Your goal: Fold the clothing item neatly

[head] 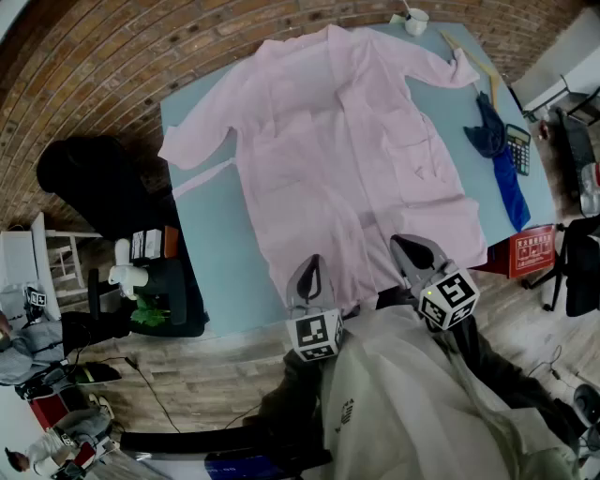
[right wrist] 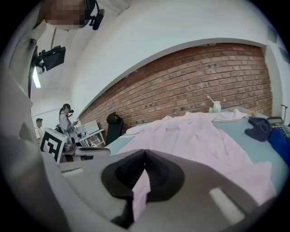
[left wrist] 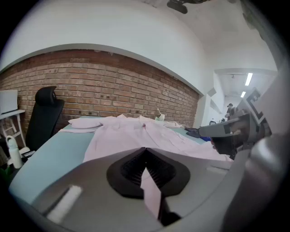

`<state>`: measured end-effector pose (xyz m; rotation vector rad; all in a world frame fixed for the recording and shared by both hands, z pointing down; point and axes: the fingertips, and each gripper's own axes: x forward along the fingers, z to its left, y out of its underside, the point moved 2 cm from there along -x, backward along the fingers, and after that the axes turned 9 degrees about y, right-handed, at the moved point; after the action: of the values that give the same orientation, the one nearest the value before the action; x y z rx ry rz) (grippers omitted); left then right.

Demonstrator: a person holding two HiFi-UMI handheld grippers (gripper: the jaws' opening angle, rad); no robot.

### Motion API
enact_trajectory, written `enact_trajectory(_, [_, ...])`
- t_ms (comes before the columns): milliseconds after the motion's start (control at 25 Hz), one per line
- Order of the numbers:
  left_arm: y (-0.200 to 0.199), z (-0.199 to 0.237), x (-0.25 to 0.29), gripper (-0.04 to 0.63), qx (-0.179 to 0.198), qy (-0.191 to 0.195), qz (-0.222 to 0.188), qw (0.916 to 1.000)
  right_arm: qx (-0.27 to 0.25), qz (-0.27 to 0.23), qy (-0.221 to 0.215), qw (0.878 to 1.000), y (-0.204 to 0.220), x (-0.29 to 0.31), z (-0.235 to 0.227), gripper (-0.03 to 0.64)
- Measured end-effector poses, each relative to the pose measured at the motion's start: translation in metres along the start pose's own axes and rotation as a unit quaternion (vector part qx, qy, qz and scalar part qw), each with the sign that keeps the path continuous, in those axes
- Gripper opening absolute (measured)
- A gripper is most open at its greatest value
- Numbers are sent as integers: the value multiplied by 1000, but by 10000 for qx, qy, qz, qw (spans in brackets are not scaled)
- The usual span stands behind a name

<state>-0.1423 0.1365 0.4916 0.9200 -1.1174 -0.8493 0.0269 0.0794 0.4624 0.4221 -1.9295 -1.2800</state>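
Observation:
A pale pink coat point(head: 347, 150) lies spread flat on the light blue table point(head: 211, 253), collar at the far end, sleeves out to both sides. At its near hem, my left gripper point(head: 312, 262) is shut on a fold of the fabric. My right gripper point(head: 406, 244) pinches the same hem further right. In the left gripper view the left gripper point(left wrist: 146, 156) has a strip of pink cloth point(left wrist: 152, 190) hanging from its closed jaws. The right gripper point(right wrist: 144, 158) shows the same in the right gripper view, with the coat point(right wrist: 199, 136) stretching away beyond.
A dark blue cloth point(head: 497, 155), a calculator point(head: 519, 148) and a wooden stick point(head: 469, 56) lie along the table's right side; a white cup point(head: 416, 19) stands at the far corner. A black chair point(head: 84, 178) is left of the table, a red box point(head: 534, 251) right.

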Motion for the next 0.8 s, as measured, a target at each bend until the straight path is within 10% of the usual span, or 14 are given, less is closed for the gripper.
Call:
enact_trajectory(560, [6, 3, -6, 8, 23, 202, 5, 9998, 329, -450, 342, 9979, -5, -7, -10, 2])
enact_trajectory(800, [-1, -12, 9, 8, 141, 352, 27, 9993, -33, -791, 1060, 9912, -60, -11, -83, 2])
